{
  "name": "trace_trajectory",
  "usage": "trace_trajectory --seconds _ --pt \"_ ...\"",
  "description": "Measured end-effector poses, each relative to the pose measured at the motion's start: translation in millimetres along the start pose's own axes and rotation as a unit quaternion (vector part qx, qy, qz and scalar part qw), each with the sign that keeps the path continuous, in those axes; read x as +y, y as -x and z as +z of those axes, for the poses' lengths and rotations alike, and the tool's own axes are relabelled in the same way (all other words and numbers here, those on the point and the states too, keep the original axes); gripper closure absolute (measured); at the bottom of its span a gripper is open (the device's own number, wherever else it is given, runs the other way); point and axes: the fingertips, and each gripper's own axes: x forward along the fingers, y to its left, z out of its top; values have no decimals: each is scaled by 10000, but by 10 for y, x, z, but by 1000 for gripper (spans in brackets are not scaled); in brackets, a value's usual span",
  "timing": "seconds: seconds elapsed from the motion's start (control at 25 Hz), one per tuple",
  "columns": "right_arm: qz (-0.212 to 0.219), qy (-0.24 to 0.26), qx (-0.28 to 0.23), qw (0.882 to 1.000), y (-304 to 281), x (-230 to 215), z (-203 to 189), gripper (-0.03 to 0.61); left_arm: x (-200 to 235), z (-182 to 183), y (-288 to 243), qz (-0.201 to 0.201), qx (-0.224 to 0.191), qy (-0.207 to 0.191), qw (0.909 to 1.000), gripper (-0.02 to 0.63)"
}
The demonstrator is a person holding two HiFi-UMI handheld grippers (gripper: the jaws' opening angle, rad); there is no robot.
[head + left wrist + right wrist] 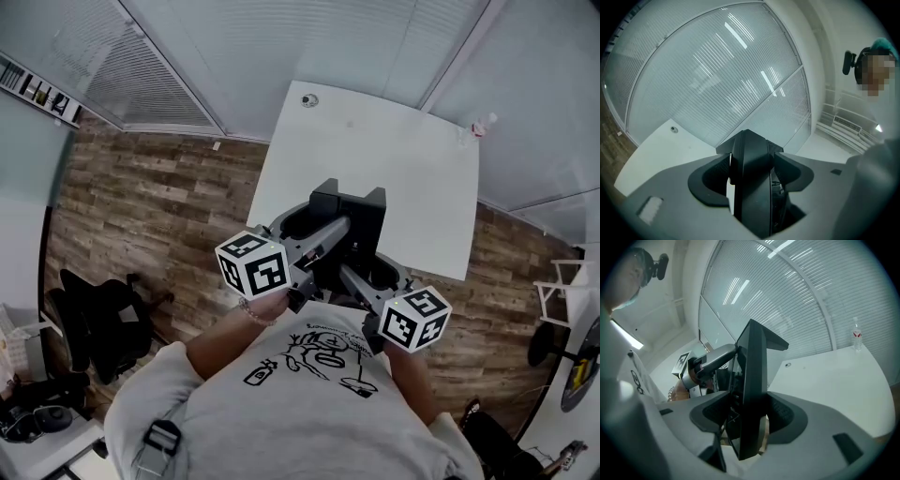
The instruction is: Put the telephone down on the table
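Note:
The black telephone (353,217) hangs in the air over the near edge of the white table (375,150), held upright between both grippers. My left gripper (317,232) is shut on its left side and my right gripper (367,264) on its right side. In the left gripper view the telephone (752,187) stands edge-on, with the pads of the left gripper (752,180) pressed against it. The right gripper view shows the telephone (752,390) clamped the same way in the right gripper (747,420), with the left gripper (710,361) beyond it.
A water bottle (479,125) stands at the table's far right corner, and a round cable hole (309,99) lies near the far left corner. Glass walls with blinds close in behind the table. A black chair (98,319) stands on the wooden floor at the left.

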Motion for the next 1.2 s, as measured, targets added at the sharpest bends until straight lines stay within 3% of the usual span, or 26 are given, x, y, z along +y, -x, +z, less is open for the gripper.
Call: trace_trajectory --seconds 0.36,0.72,0.92,1.2 --pt "82 -24 111 9999 185 -1145 701 353 25 174 -1333 115 -26 50 9999 321" --pt "56 179 64 9998 225 -1173 855 353 -66 297 -1407 2 -185 -62 9998 321" --pt "127 -3 131 9998 301 -1998 1352 354 19 432 -2379 156 -66 10 9999 319" --pt "190 -89 228 9995 316 -2325 1457 354 91 409 -2718 290 -29 75 9995 319"
